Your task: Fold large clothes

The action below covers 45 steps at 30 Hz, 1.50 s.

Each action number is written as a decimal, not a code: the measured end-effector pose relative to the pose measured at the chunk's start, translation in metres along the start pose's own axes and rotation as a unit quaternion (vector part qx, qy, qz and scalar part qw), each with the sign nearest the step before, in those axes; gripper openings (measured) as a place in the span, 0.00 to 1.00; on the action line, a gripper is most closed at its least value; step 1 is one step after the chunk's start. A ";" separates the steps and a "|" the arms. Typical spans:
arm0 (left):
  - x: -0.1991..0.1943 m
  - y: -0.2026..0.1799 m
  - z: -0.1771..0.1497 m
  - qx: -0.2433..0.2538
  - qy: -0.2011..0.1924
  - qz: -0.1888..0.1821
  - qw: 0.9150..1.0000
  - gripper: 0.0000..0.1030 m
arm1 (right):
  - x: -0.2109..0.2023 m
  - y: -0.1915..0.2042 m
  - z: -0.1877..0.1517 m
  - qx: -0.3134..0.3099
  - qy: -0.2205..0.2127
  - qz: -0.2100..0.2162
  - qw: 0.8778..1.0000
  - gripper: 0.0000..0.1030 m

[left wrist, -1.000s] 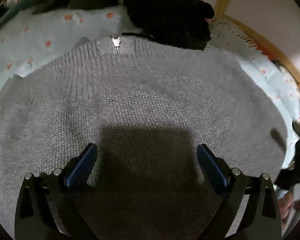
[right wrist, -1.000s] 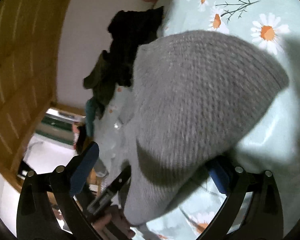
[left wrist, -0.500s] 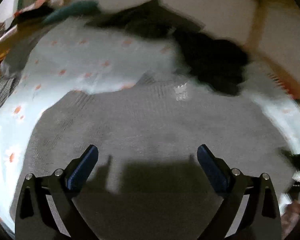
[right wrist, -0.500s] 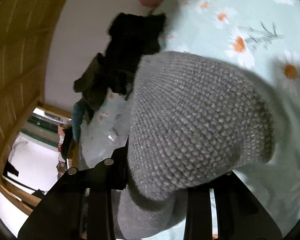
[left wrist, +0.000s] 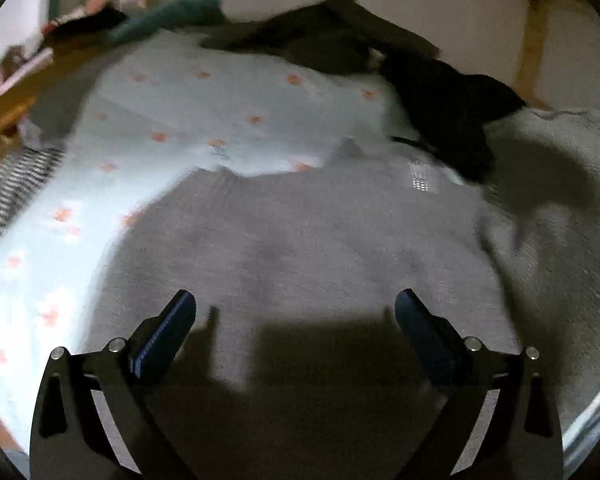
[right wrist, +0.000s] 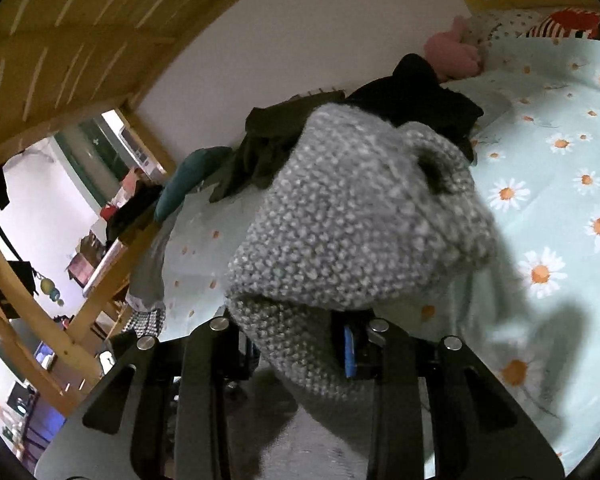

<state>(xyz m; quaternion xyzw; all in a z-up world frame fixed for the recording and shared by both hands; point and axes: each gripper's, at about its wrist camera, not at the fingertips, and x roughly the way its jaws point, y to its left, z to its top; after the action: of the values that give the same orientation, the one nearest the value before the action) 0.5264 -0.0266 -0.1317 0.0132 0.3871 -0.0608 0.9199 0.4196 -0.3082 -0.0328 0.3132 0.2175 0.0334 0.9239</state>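
Note:
A grey knit sweater [left wrist: 300, 240] lies spread on the daisy-print bedsheet [left wrist: 180, 120], its zip pull [left wrist: 420, 176] near the collar at the far side. My left gripper [left wrist: 296, 312] hovers over the sweater's body, open, with nothing between its fingers. In the right wrist view my right gripper [right wrist: 300, 340] is shut on a bunched part of the grey sweater [right wrist: 352, 216], lifted above the sheet [right wrist: 560, 200]. The knit fills the middle of that view and hides the fingertips. In the left wrist view the raised fold [left wrist: 552, 208] stands at the right.
A pile of black and dark olive clothes [left wrist: 440, 96] lies against the wall beyond the collar, with a teal garment [left wrist: 172, 16] further left. A pink soft toy [right wrist: 452, 52] sits at the bed's head. Wooden bed-frame posts [left wrist: 536, 40] border the mattress. A striped cloth [left wrist: 16, 184] lies at the left edge.
My right gripper closed on the sweater's edge and lifted it off the sheet, rolling as it rose. The left gripper drew back and left over the sweater, staying open.

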 end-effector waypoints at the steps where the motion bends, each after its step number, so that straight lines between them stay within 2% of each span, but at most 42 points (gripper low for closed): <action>1: 0.023 0.007 -0.002 0.013 0.033 0.024 0.999 0.95 | 0.002 0.002 -0.001 0.000 0.000 0.001 1.000 0.30; 2: 0.046 0.008 -0.008 0.024 0.065 0.029 0.997 0.96 | 0.006 0.005 -0.002 0.000 0.001 0.001 1.000 0.30; 4: 0.049 0.005 -0.014 0.022 0.022 0.034 0.999 0.96 | 0.001 0.007 -0.008 -0.005 0.002 0.002 1.000 0.30; 6: 0.048 -0.001 -0.011 0.036 0.031 0.048 0.998 0.96 | 0.006 0.015 -0.012 -0.009 0.006 0.004 1.000 0.30; 8: 0.036 0.008 -0.007 0.024 0.040 0.025 0.999 0.96 | 0.007 0.019 -0.017 -0.011 0.008 0.005 1.000 0.30; 9: 0.020 0.018 -0.004 0.016 0.015 0.034 0.999 0.95 | 0.007 0.023 -0.019 -0.018 0.009 0.007 1.000 0.30; 10: -0.003 0.030 -0.010 0.007 -0.012 0.060 0.998 0.95 | 0.008 0.028 -0.020 -0.028 0.007 0.009 1.000 0.30; 11: -0.008 0.042 -0.007 -0.002 -0.031 0.088 0.996 0.95 | 0.008 0.031 -0.021 -0.032 0.006 0.011 0.999 0.30; 12: -0.007 0.057 -0.007 -0.015 -0.035 0.110 0.993 0.95 | 0.009 0.034 -0.023 -0.033 0.005 0.013 0.999 0.30; 13: 0.011 0.075 -0.008 -0.034 -0.008 0.112 0.993 0.95 | 0.011 0.038 -0.024 -0.034 0.006 0.017 0.999 0.30; 14: 0.046 0.095 -0.016 -0.061 0.062 0.064 0.994 0.96 | 0.015 0.043 -0.027 -0.037 0.009 0.021 0.999 0.30; 16: 0.049 0.112 -0.018 -0.102 0.032 0.012 0.994 0.96 | 0.024 0.053 -0.034 -0.047 0.015 0.027 0.998 0.30; 18: 0.051 0.106 -0.017 -0.082 0.045 0.026 0.995 0.96 | 0.035 0.064 -0.044 -0.061 0.024 0.029 0.997 0.30; 23: 0.048 0.109 -0.018 -0.093 0.041 0.015 0.995 0.96 | 0.053 0.093 -0.064 -0.075 0.040 0.050 0.995 0.26; 29: 0.044 0.124 -0.021 -0.124 0.039 -0.026 0.991 0.95 | 0.060 0.129 -0.070 -0.081 0.039 0.082 0.993 0.24; 32: 0.034 0.138 -0.024 -0.169 0.024 -0.069 0.983 0.95 | 0.062 0.150 -0.075 -0.086 0.041 0.105 0.990 0.23; 34: 0.026 0.160 -0.028 -0.229 0.009 -0.104 0.968 0.95 | 0.058 0.164 -0.080 -0.106 0.036 0.123 0.986 0.23; 36: 0.010 0.187 -0.031 -0.283 -0.016 -0.084 0.955 0.95 | 0.055 0.182 -0.094 -0.155 0.032 0.132 0.978 0.23; 37: -0.005 0.210 -0.032 -0.316 -0.037 -0.071 0.945 0.95 | 0.056 0.189 -0.102 -0.174 0.038 0.135 0.975 0.23; 38: -0.016 0.225 -0.032 -0.331 -0.048 -0.061 0.940 0.95 | 0.061 0.195 -0.114 -0.193 0.052 0.137 0.970 0.23; 39: -0.026 0.238 -0.030 -0.336 -0.053 -0.048 0.939 0.95 | 0.066 0.197 -0.124 -0.204 0.065 0.138 0.967 0.23; 41: -0.037 0.255 -0.021 -0.300 -0.034 -0.016 0.953 0.95 | 0.085 0.200 -0.150 -0.225 0.104 0.132 0.960 0.23; 42: -0.040 0.258 -0.020 -0.280 -0.037 -0.006 0.959 0.95 | 0.099 0.200 -0.169 -0.243 0.133 0.120 0.953 0.22; 43: -0.041 0.260 -0.022 -0.273 -0.041 0.001 0.961 0.95 | 0.106 0.200 -0.182 -0.255 0.148 0.111 0.949 0.22; 45: -0.039 0.261 -0.025 -0.281 -0.037 -0.004 0.959 0.95 | 0.116 0.199 -0.201 -0.275 0.174 0.099 0.940 0.23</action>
<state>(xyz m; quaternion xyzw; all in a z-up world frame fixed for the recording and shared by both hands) 0.5130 0.2378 -0.1270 -0.2498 0.3545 0.0466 0.8999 0.4539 -0.0120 -0.1012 0.0564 0.3251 0.2376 0.9136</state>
